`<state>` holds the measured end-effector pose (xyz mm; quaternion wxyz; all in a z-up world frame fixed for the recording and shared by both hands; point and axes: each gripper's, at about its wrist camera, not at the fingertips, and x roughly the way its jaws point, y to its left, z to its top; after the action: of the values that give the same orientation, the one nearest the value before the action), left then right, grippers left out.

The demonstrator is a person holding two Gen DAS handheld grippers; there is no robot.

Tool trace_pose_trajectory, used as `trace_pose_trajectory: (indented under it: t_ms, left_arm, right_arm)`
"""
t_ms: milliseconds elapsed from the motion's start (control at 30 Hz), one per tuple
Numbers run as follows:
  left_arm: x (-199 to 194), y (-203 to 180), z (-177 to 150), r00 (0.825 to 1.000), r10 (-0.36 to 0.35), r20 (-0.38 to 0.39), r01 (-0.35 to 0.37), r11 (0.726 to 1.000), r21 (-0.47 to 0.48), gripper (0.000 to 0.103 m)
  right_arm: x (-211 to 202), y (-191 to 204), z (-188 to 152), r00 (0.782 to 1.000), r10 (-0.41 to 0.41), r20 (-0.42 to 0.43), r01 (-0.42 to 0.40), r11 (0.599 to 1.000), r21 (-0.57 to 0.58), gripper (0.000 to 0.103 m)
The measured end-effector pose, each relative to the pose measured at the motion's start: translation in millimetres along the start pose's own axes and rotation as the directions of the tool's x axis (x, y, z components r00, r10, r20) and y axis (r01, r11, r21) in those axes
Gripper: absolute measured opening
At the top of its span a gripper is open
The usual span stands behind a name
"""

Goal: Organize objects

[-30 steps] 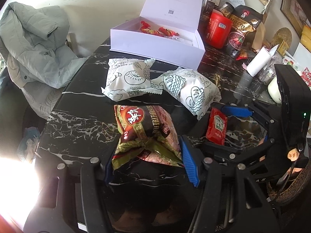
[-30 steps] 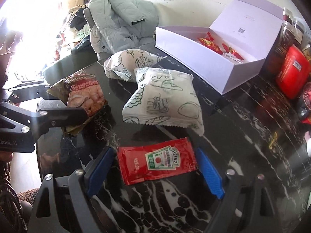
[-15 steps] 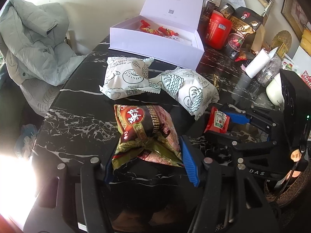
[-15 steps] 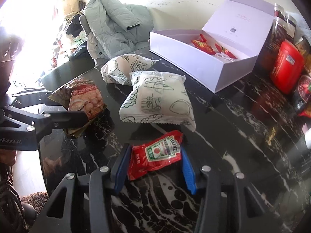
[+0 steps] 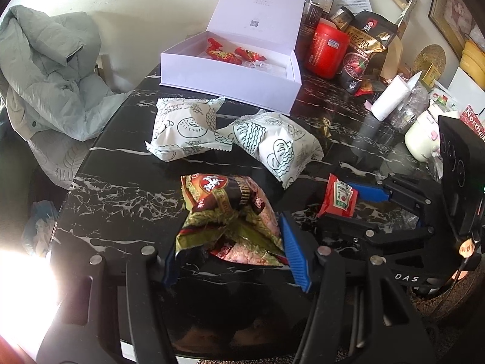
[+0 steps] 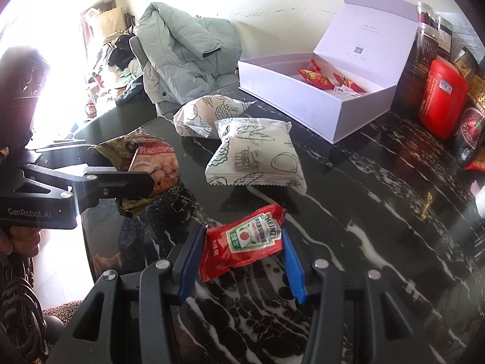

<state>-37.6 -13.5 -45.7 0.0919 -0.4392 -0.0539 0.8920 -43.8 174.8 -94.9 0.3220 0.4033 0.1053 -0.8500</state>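
My right gripper (image 6: pixel 242 257) is shut on a red ketchup sachet (image 6: pixel 242 239), which is bowed between the blue pads and lifted just off the black marble table (image 6: pixel 363 212). From the left wrist view that same ketchup sachet (image 5: pixel 338 197) hangs in the right gripper (image 5: pixel 342 209). My left gripper (image 5: pixel 233 251) is shut on a crumpled red-and-gold snack bag (image 5: pixel 230 215); the snack bag (image 6: pixel 145 163) also shows at the left of the right wrist view. Two white printed snack packs (image 5: pixel 185 127) (image 5: pixel 272 145) lie beyond. An open white box (image 5: pixel 230 75) holds red candies.
A red canister (image 5: pixel 329 50), jars, a dark foil bag (image 5: pixel 366 48), a white cup (image 5: pixel 421 136) and clutter crowd the table's far right. A grey-green jacket (image 5: pixel 51 72) drapes over a chair at the left. A hand (image 6: pixel 18 239) grips the left tool's handle.
The right gripper's jaws closed on the ketchup sachet, which lay flat between them, and raised it slightly so it bows. The left gripper kept its hold on the snack bag.
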Motion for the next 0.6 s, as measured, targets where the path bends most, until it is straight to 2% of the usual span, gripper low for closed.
trace_pose_trajectory:
  t_ms: [233,600]
  left_arm:
    - [-5.1,-2.7,-0.8,1.000,0.009,0.005,-0.009,1.000,-0.008,0.051]
    - [-28.0,-16.4,3.0,0.999,0.021,0.042,-0.022,0.999,0.029,0.045]
  right_arm:
    - [-8.9,3.9,1.1,1.000,0.002,0.014,-0.002,1.000,-0.009,0.051]
    - [-27.1,9.0,3.1,0.999,0.000,0.052,0.001,1.000,-0.014,0.051]
